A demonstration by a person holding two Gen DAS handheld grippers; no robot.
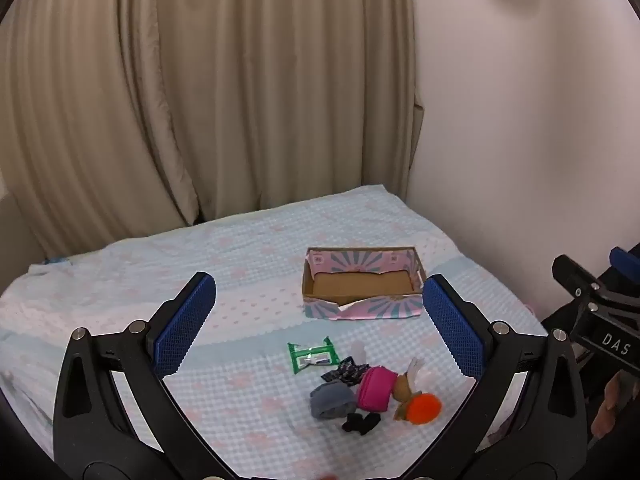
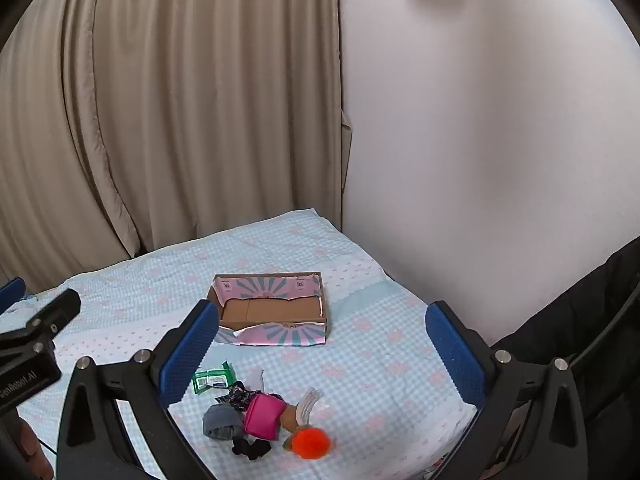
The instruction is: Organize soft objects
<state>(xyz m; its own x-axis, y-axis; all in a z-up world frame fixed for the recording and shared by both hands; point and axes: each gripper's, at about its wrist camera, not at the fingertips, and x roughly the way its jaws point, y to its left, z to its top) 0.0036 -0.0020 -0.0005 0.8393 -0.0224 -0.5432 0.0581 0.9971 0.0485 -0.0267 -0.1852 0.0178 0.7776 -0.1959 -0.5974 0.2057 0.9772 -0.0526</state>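
Blue-padded fingers of the left gripper [image 1: 319, 322] stand spread wide with nothing between them, above the bed [image 1: 120, 280]. The right gripper [image 2: 318, 344] is spread just as wide and also grips nothing.

Below both, near the front edge of the bed, lies a small heap of soft things: a pink pouch [image 1: 375, 389] in the middle, a grey rolled cloth [image 1: 332, 400] touching its left side, a black sock [image 1: 361, 423] in front, a dark patterned cloth [image 1: 346, 372] behind, and a plush toy with an orange pompom [image 1: 424, 408] on the right. A green packet [image 1: 312, 356] sits just beside the heap, on the far left side.

Further toward the far right corner of the bed rests an open cardboard box [image 1: 362, 316], apart from the heap, with only its brown floor showing inside. A beige curtain [image 1: 200, 100] hangs behind.
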